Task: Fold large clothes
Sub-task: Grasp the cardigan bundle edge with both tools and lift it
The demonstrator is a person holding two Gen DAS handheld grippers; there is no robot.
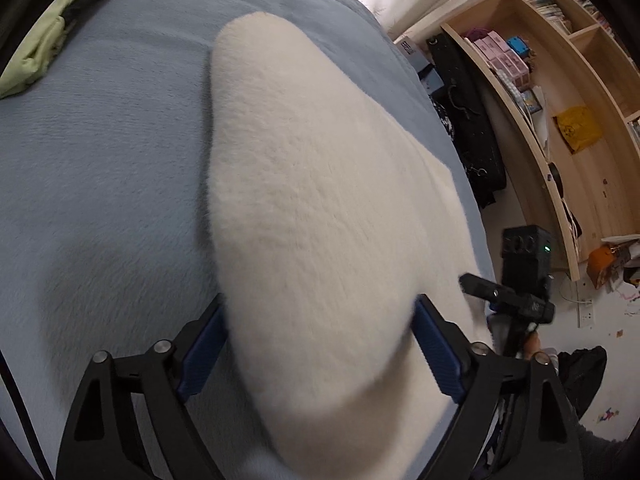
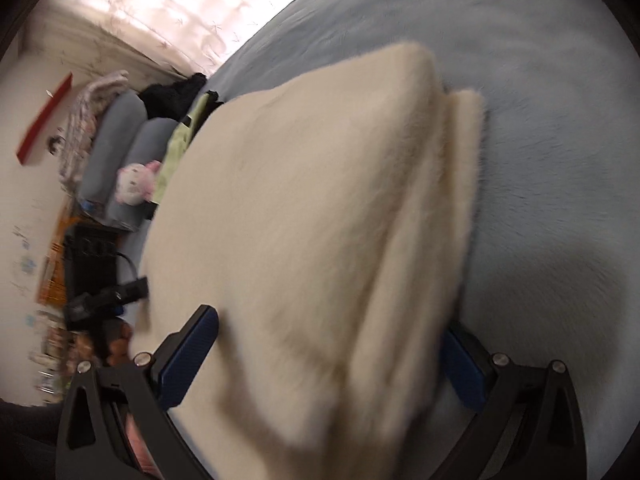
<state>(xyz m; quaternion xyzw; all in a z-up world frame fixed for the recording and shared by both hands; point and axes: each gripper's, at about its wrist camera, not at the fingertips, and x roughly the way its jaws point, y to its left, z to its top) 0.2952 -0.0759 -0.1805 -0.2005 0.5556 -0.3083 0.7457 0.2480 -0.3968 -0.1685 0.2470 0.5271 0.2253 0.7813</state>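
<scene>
Blue pads of the left tongs (image 1: 320,344) stand spread wide, with a rounded fold of the cream fleece (image 1: 320,200) bulging between them; whether the pads press on it I cannot tell. Right tongs (image 2: 332,360) are likewise wide, straddling the folded fleece (image 2: 300,220), grip unclear through the blur. Beyond both, the fleece lies on a blue bed (image 1: 100,160). Far left of the left tongs is a green garment (image 1: 36,56); to their right, wooden shelves (image 1: 560,80).

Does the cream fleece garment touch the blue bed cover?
Touching. The left wrist view shows the cream fleece garment lying flat on the blue bed cover, with no gap along its edge.
</scene>
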